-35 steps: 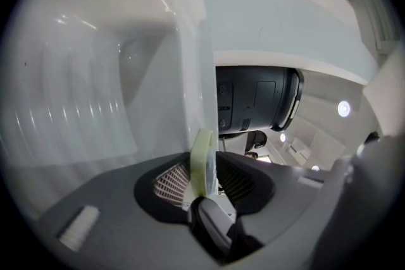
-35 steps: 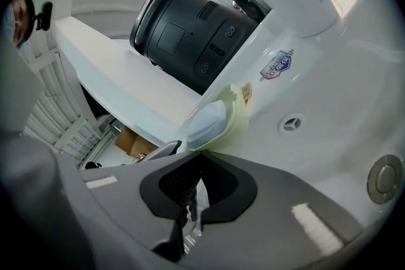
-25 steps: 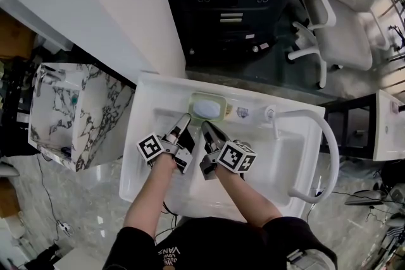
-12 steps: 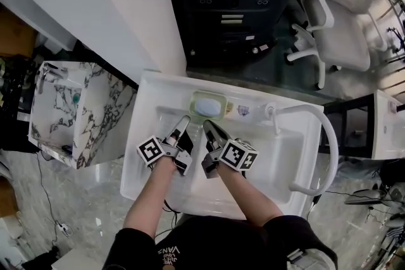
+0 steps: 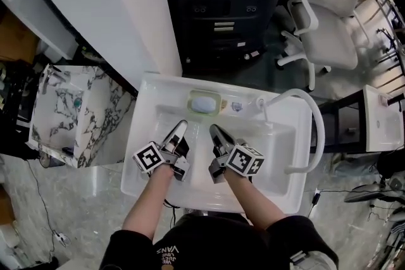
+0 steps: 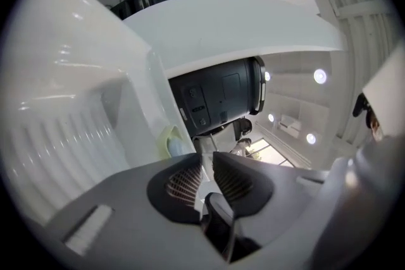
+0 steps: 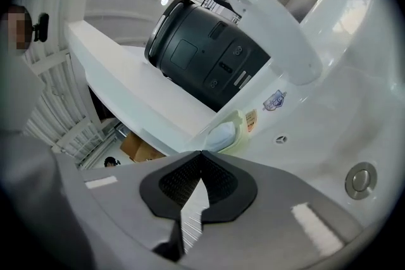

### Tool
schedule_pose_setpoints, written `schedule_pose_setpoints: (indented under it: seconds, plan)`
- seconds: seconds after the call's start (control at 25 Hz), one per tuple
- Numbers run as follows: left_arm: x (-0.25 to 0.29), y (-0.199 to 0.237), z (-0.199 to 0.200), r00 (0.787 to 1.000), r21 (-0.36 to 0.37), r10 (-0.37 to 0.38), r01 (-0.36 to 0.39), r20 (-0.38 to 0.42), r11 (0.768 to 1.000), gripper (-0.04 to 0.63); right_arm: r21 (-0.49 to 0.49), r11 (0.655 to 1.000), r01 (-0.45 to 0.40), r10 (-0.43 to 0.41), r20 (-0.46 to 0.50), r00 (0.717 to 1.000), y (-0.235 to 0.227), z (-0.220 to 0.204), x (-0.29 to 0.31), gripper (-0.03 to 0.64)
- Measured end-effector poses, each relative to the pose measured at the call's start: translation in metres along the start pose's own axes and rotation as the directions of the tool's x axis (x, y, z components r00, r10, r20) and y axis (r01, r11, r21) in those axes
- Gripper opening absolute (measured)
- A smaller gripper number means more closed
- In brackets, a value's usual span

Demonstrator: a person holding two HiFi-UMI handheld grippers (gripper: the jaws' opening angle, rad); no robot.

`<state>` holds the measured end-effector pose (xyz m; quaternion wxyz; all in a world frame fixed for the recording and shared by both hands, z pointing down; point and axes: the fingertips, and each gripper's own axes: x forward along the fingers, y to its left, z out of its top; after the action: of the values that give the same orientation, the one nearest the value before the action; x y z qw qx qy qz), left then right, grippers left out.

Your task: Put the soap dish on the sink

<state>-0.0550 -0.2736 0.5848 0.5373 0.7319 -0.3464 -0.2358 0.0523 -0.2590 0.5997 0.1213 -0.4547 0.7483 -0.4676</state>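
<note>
**A:** Is the pale green oblong plastic soap dish [image 5: 191,102] down yet?

**B:** By my reading, yes; it sits flat on the back ledge of the white ceramic sink [image 5: 134,161], with a pale bar of soap [image 5: 205,104] in it.

**A:** And the claws?

**B:** The left gripper [image 5: 182,126] has its jaws a sliver apart with nothing between them; the right gripper [image 5: 214,130] is closed tip to tip and empty; both hang over the basin, well apart from the dish, which lies ahead of them and between their tips.

**A:** What is left to do well?

**B:** Probably only clearing away; I'd lift straight off the basin, keep the tips from sweeping toward the ledge, and mind the white curved tap [image 5: 318,129] on the right; a light dish would likely slide on glazed ceramic.
</note>
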Motion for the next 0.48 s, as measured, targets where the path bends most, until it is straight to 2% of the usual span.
schedule_pose_setpoints:
  seconds: [0.2,0.32,0.48]
  plan:
    - [-0.024,-0.024,-0.008,1.0,0.086,-0.013,0.013,-0.009,0.996,0.058,-0.016,1.0,0.015,-0.014,0.041,0.999,0.009,-0.001,-0.036,0.003]
    - [-0.038,-0.037,-0.014,0.999,0.127,-0.037,0.039,-0.019,0.991,0.054,-0.022,0.999,0.025,-0.023,0.067,0.998,0.013,-0.003,-0.057,0.003]
    - [-0.058,-0.046,-0.024,0.999,0.219,-0.026,0.036,-0.048,0.975,0.054,-0.044,0.999,0.029,-0.025,0.093,0.995,0.022,-0.009,-0.082,0.002]
